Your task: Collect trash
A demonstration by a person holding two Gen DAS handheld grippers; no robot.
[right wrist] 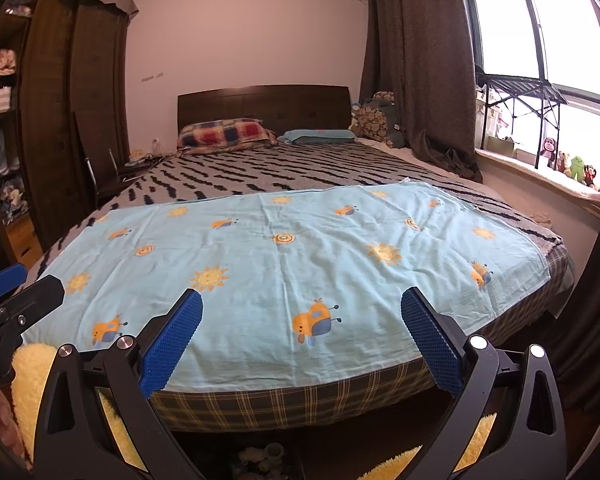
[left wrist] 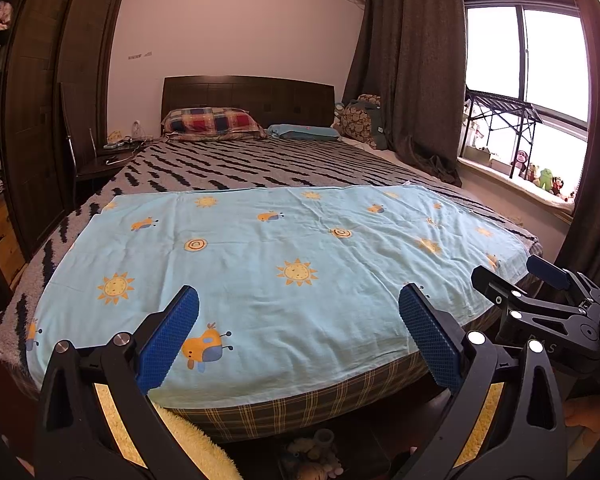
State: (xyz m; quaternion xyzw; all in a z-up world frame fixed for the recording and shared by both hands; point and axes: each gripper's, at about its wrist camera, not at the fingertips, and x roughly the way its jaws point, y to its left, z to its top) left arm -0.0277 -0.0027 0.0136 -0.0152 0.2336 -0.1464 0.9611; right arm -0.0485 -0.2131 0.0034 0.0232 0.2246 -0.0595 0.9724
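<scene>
Left wrist: left claw [left wrist: 298,304] wide open, empty (right claw [right wrist: 302,306] likewise).

No piece of trash can be made out in either view. The spot in front is a light-blue cloth [left wrist: 300,300] [right wrist: 320,276] printed with orange suns and small cartoon figures. It lies spread flat and slightly wrinkled over the foot of the bed [left wrist: 260,164] [right wrist: 268,176], its near edge hanging over the mattress side.
</scene>
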